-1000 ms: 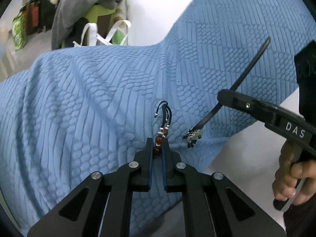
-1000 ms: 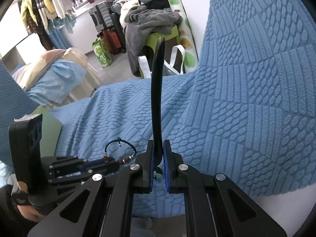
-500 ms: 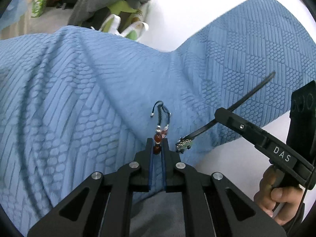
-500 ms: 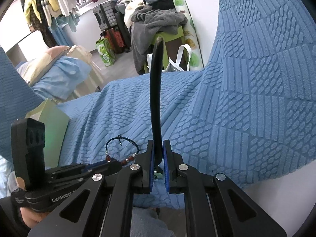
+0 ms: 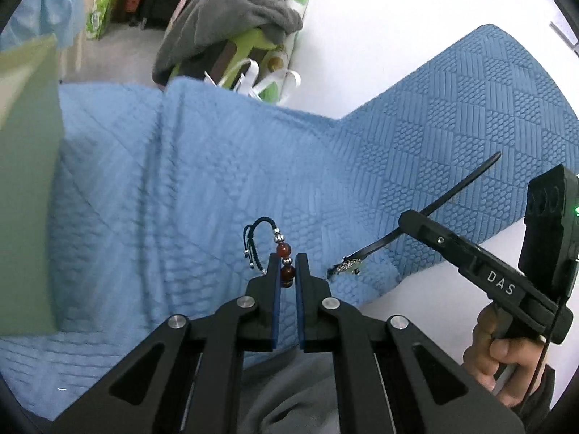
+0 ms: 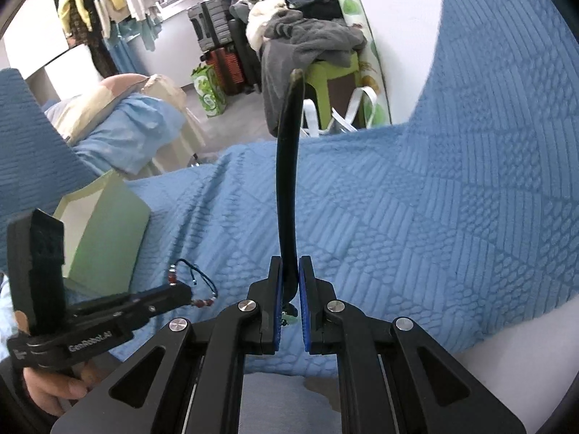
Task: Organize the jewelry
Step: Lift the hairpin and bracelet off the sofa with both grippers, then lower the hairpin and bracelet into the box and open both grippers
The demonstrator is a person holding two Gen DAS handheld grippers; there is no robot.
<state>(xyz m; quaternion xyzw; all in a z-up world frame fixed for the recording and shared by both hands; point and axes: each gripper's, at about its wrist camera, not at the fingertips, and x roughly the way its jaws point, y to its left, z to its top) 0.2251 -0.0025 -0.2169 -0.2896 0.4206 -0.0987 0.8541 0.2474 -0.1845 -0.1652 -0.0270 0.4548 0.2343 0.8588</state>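
— Blue quilted bedspread (image 5: 188,188) below?
— Yes. Left gripper (image 5: 286,271) clamps a red-beaded cord bracelet (image 5: 283,253) above it.
— Right gripper (image 6: 290,285)?
— Pinching a black strap (image 6: 287,166), standing upright, charm end nearest.

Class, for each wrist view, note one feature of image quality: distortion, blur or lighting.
Left wrist view: fisheye bends the blue textured cover, dark vignette in the corners, and the green box at the left edge is blurred. Right wrist view: the black strap looks curved, the beaded bracelet stays sharp, and lighting is even, without glare.
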